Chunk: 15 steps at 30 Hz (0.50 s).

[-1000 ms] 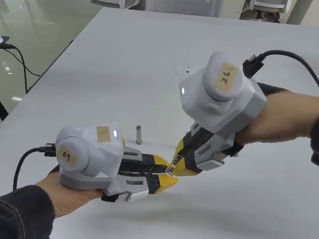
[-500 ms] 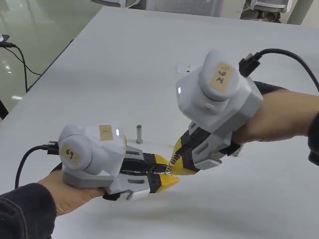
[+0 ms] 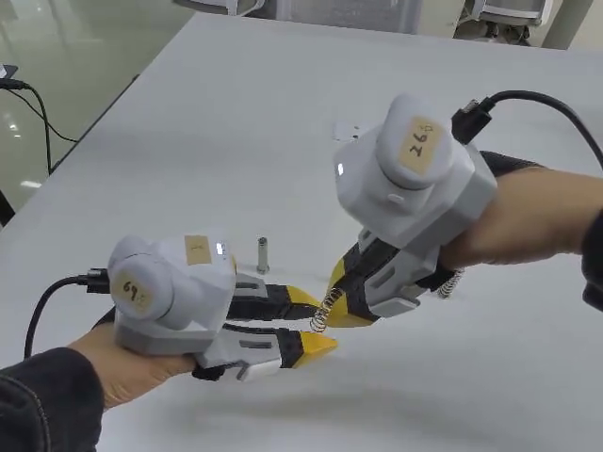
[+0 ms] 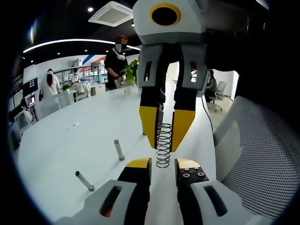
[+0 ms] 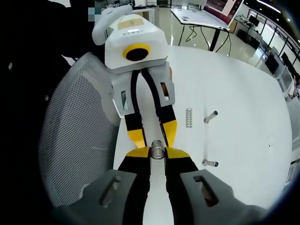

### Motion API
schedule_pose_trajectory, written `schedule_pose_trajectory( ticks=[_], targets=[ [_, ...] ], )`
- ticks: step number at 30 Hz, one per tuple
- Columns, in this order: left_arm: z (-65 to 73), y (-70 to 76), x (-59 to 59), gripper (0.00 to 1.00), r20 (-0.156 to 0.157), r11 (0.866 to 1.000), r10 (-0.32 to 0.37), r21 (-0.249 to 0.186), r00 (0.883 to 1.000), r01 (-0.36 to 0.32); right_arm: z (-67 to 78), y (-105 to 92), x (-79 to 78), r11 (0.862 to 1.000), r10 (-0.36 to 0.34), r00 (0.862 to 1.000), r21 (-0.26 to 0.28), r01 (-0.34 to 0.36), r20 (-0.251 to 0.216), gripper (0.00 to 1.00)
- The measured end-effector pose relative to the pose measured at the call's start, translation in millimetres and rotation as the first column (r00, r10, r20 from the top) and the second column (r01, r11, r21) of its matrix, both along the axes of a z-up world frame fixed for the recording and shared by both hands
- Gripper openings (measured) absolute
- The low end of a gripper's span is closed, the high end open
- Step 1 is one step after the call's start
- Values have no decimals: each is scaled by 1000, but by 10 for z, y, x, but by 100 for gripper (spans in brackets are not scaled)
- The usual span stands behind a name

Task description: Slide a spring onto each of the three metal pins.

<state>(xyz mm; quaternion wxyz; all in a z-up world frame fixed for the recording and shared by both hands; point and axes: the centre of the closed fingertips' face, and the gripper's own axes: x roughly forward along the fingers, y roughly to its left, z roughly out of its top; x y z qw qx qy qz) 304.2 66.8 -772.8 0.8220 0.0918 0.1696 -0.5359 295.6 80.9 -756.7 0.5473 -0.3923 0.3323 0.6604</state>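
Note:
A small steel spring point(image 3: 322, 313) hangs between the two grippers above the white table. My right gripper point(image 3: 337, 307) comes down from the upper right and is shut on the spring point(image 5: 158, 151), seen end-on between its yellow tips. My left gripper point(image 3: 318, 322) points in from the lower left with its jaws apart. The spring's lower end point(image 4: 163, 145) sits loosely in that gap. One metal pin point(image 3: 263, 254) stands upright just behind the left gripper. Two pins point(image 4: 119, 150) point(image 4: 84, 180) stand on the table in the left gripper view. A second spring point(image 5: 189, 117) lies loose on the table.
The white table point(image 3: 236, 122) stretches far back, with a small white tag point(image 3: 350, 129) on it. A mesh chair back point(image 4: 262, 150) stands close to the table's edge. Cables trail from both grippers. People stand far off in the room point(image 4: 115, 61).
The left gripper's jaws have opened and let go of the spring. The right gripper keeps its hold, and both grippers stay nearly in place.

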Motion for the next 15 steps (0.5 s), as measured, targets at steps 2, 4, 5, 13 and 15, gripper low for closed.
schedule_pose_trajectory(
  ticks=[2, 4, 5, 13, 15],
  targets=[
    [5, 21, 9, 20, -2, 1000, 8, -3, 1000, -8, 3, -31, 30, 1000, -8, 1000, -2, 8, 2, 12],
    [9, 40, 16, 21, -1, 1000, 15, -6, 1000, -15, 11, -62, 62, 1000, -17, 1000, -5, 17, 4, 12],
    [9, 48, 19, 22, 0, 1000, 18, -7, 1000, -18, 15, -72, 75, 1000, -22, 1000, -5, 22, 3, 12],
    [-2, 126, 58, 33, -8, 998, 59, -6, 998, -59, 20, -171, 172, 998, -57, 998, -13, 57, 13, 12],
    [-13, 151, 67, 37, -13, 997, 73, -5, 997, -73, 20, -191, 195, 998, -65, 998, -14, 65, 15, 12]
  ],
)
